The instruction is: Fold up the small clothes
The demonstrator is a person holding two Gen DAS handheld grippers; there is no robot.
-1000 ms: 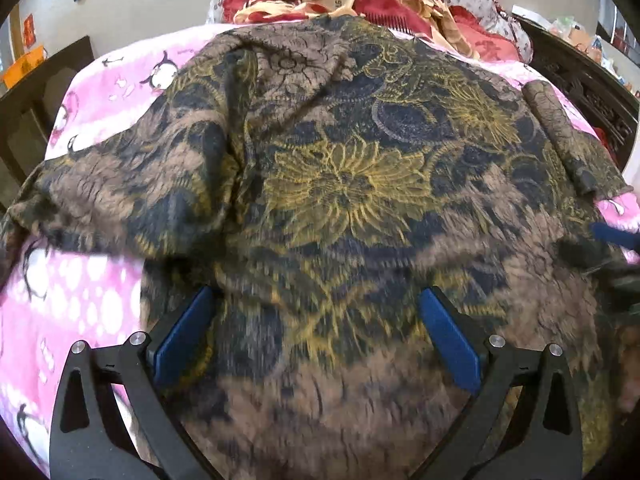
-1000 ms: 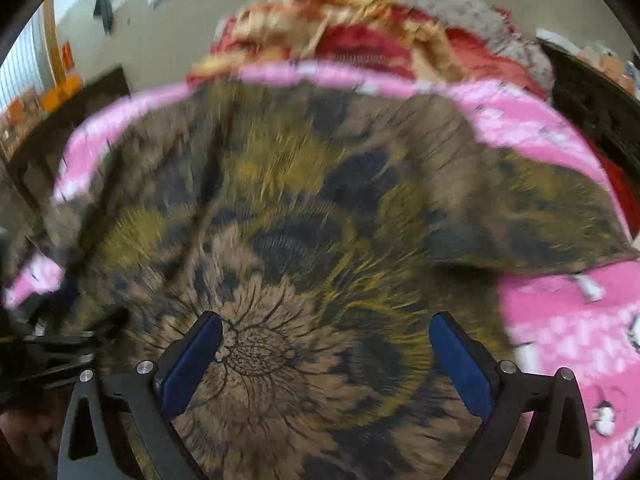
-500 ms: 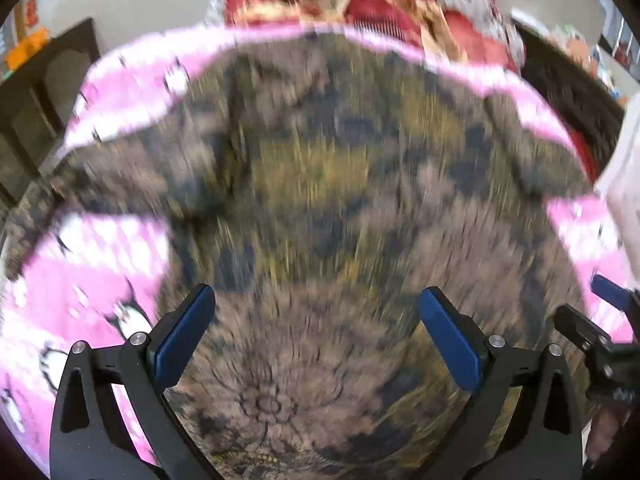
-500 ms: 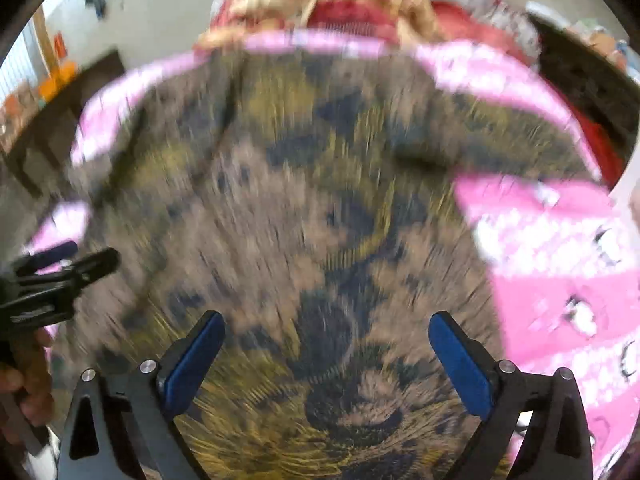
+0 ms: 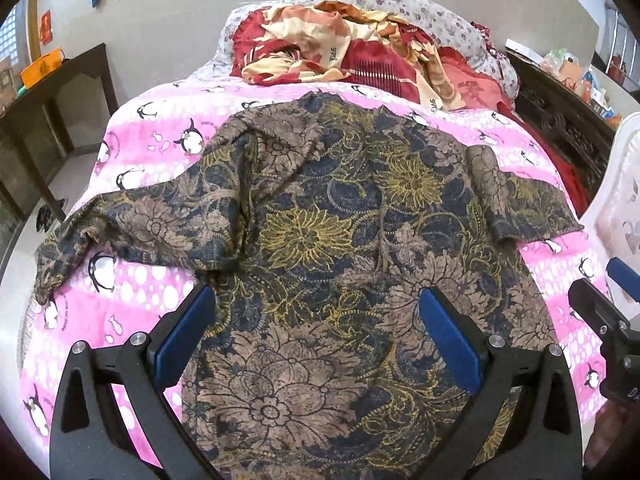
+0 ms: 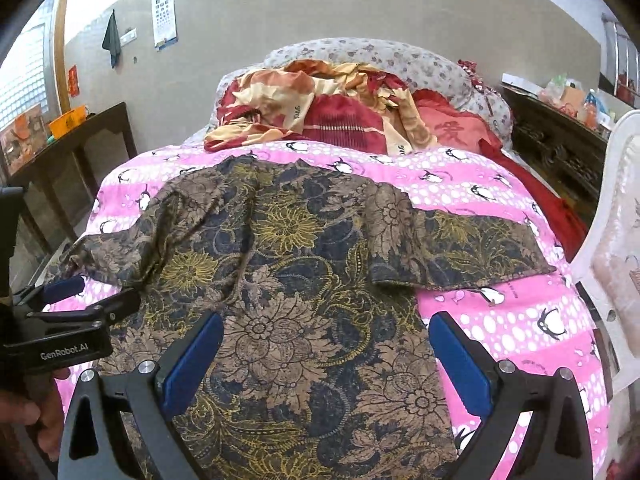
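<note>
Both grippers gape above floral shirt [image 5: 320, 240].

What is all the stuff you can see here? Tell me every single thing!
flowery shirt: one, brown, navy and yellow, spread flat on the blanket, sleeves out to both sides
penguin blanket: one, pink with white dots, covering the bed
crumpled bedding: one heap, red and cream, at the far end of the bed
floral pillow: one, grey-white, behind the heap
side table: one, dark wood, far left by the wall
eye chart: one, white, on the wall
plastic chair: one, white, right of the bed
left hand-held gripper: black with blue pads, open above the shirt
right hand-held gripper: black with blue pads, open above the shirt's hem
</note>
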